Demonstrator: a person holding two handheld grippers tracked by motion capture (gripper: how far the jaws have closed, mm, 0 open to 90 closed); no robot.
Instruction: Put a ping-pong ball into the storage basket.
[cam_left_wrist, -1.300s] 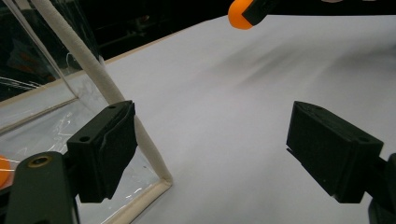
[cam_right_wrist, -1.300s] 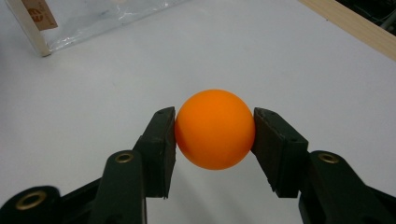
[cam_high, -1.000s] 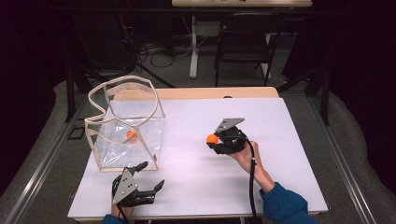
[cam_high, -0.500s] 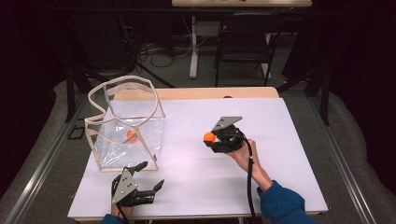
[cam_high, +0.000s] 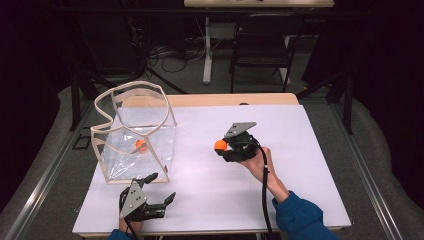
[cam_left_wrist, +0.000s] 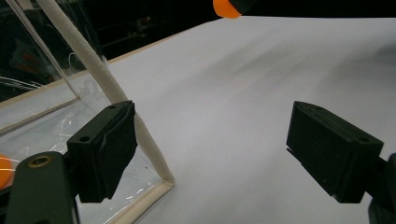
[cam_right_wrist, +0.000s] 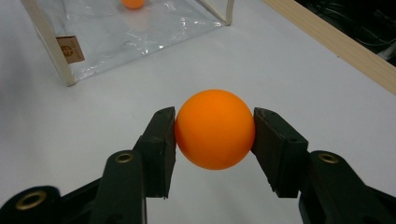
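The right gripper (cam_high: 226, 146), arm stretched toward the clear bag (cam_high: 150, 145), clamps an orange ball (cam_right_wrist: 215, 129) well apart from it. The left gripper (cam_left_wrist: 210, 154) rests by the bag's near corner, jaws spread and empty. The right gripper view shows a small tag (cam_right_wrist: 71, 49) on the bag.

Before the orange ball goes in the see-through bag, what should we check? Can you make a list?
1. Ball held tight by the right gripper: ok, jaws press on both sides.
2. Bag standing with its top open: ok.
3. Room in the bag: ok, one other ball lies inside.
4. Left gripper out of the way: ok, jaws open, beside the bag's corner, holding nothing.
5. Table between ball and bag clear: ok.
6. Bag steady if bumped: cannot tell.
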